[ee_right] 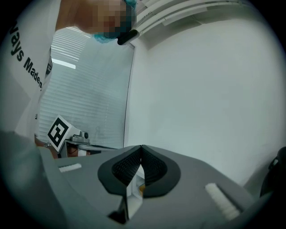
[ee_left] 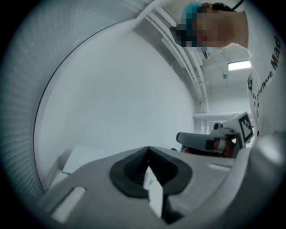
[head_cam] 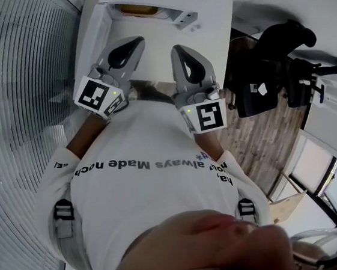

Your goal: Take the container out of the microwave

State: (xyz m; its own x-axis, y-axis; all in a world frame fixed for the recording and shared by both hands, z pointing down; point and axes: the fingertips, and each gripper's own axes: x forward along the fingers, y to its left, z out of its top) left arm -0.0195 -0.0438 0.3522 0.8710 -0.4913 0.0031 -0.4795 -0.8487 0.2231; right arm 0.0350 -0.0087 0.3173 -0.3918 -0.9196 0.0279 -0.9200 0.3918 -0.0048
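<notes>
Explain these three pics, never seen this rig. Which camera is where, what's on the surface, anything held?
No robot here: a person holds a two-jaw tool in each hand. The head view comes from a camera on the person's head, looking steeply down over the white shirt at the left hand-held gripper and the right hand-held gripper. The black-and-white marker cube on each is part of the tool. The other two pictures come from a camera riding on each gripper, looking along its own jaws. In both, the jaws are closed together with nothing between them, so nothing is held. Ahead is a white surface; something amber sits at its far end, too small to name. A black chair stands to the right.
</notes>
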